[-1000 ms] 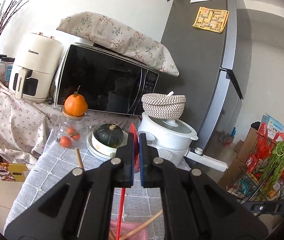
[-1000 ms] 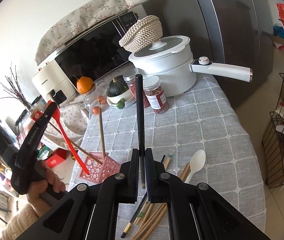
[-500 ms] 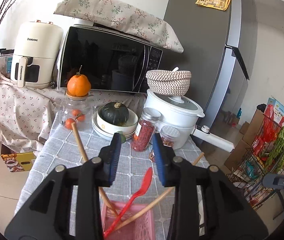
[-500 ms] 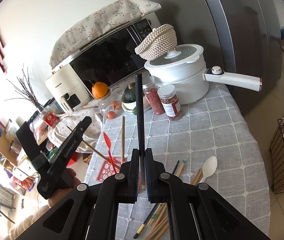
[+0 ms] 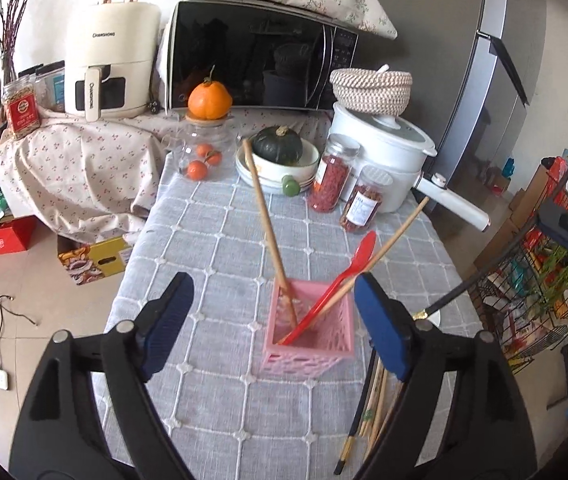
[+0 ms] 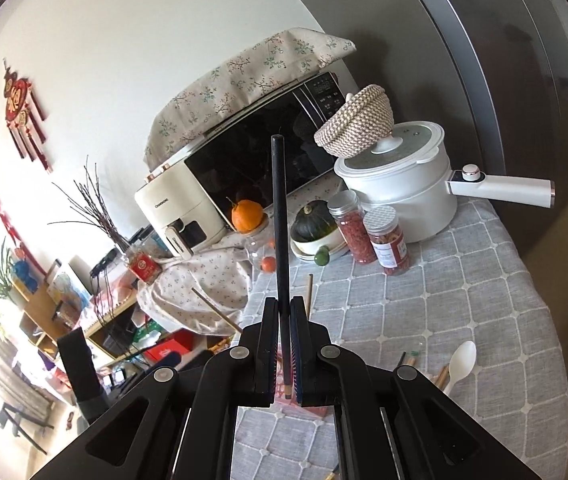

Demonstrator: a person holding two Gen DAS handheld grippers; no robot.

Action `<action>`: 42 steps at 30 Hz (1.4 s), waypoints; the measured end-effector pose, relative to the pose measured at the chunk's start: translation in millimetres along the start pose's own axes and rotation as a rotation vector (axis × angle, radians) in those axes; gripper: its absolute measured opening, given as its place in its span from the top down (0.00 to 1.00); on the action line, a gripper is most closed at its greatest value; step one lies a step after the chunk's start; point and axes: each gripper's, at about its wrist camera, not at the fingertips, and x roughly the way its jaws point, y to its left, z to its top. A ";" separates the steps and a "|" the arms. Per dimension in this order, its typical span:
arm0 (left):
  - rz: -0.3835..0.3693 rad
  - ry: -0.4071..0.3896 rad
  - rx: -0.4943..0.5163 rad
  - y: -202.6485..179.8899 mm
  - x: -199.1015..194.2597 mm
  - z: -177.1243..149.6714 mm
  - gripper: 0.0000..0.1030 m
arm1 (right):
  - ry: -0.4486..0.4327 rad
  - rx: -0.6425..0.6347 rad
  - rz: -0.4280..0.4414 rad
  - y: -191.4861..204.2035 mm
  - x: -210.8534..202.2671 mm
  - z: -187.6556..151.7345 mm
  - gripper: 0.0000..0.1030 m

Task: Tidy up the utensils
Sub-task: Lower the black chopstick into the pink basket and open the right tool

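Observation:
A pink basket [image 5: 310, 336] stands on the grey checked tablecloth [image 5: 211, 240]. It holds a red spoon [image 5: 350, 272] and two long wooden sticks [image 5: 267, 220], all leaning out. My left gripper [image 5: 271, 300] hovers just in front of it; its jaws are opening, wide apart, and press on nothing. My right gripper [image 6: 282, 320] is shut on a black chopstick [image 6: 277, 220] that points up and away. The same chopstick [image 5: 460, 294] shows at the right of the left wrist view. Loose chopsticks [image 5: 372, 400] and a white spoon [image 6: 462, 360] lie on the cloth.
At the table's back stand a white pot [image 5: 384, 160] with a woven basket on top, two spice jars [image 5: 330, 180], a bowl with a green squash [image 5: 277, 146] and a glass jar [image 5: 203, 156] with oranges. Behind are a microwave [image 5: 259, 52], an air fryer [image 5: 107, 60] and a fridge [image 5: 464, 60]. A wire rack [image 5: 544, 280] stands right.
My left gripper has let go of the red spoon, which now rests in the pink basket, and its jaws have spread wide while it tipped down. My right gripper has risen with the black chopstick.

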 end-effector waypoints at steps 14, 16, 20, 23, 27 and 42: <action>0.013 0.151 0.016 21.2 21.2 -30.6 0.19 | 0.046 -0.012 -0.042 9.5 61.3 -17.6 0.95; 0.008 0.157 0.015 21.6 21.7 -31.0 0.19 | 0.073 -0.018 -0.057 8.8 70.6 -22.3 0.94; -0.003 0.166 0.013 20.4 22.8 -31.9 0.19 | 0.108 -0.026 -0.073 7.5 84.3 -30.1 0.94; -0.008 0.168 0.018 18.8 23.0 -32.7 0.19 | 0.102 -0.031 -0.049 9.6 87.6 -31.8 0.91; -0.022 0.172 0.025 15.2 23.5 -33.0 0.19 | 0.079 -0.018 -0.009 10.1 79.4 -28.8 0.77; -0.065 0.228 0.095 -24.4 35.2 -45.2 0.19 | -0.036 0.004 -0.011 -27.9 -1.2 -12.3 0.34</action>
